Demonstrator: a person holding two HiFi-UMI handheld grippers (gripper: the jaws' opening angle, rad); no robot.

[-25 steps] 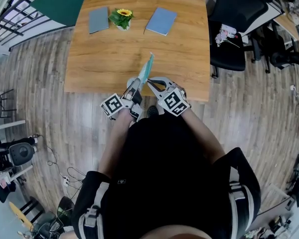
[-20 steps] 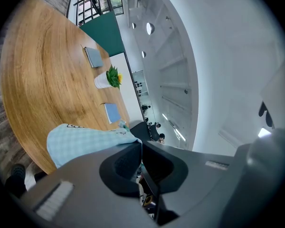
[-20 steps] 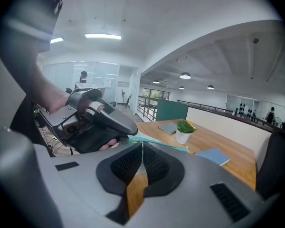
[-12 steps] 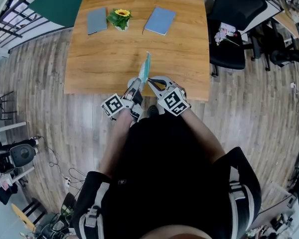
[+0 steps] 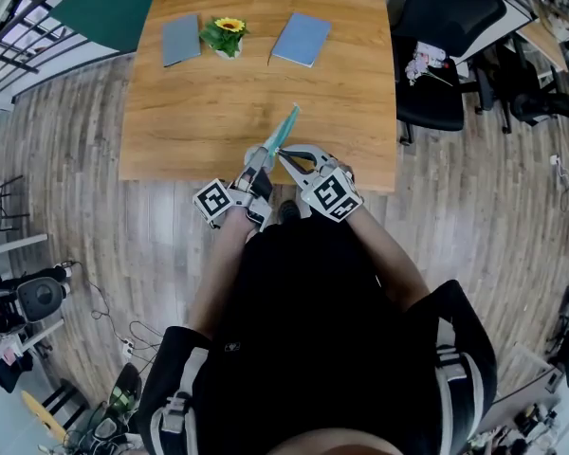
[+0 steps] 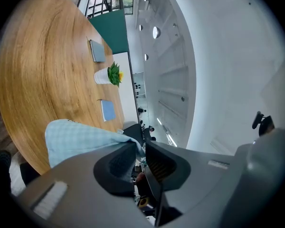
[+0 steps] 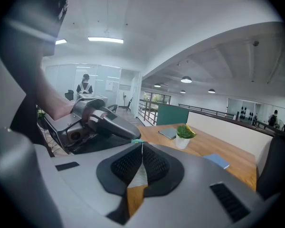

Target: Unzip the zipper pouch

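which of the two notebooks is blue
The blue notebook, right of the potted flower in the head view; the grey notebook lies left of it.

There it goes: the left hand-held gripper [image 5: 263, 156] loosens. Its jaws have just been opening, and a gap now shows between them, with the corner of the zipper pouch [image 5: 284, 129] lying in that gap. The pouch has swung too. Its far end, which pointed almost straight up the surface [image 5: 199, 102], now leans to the right in the head view.
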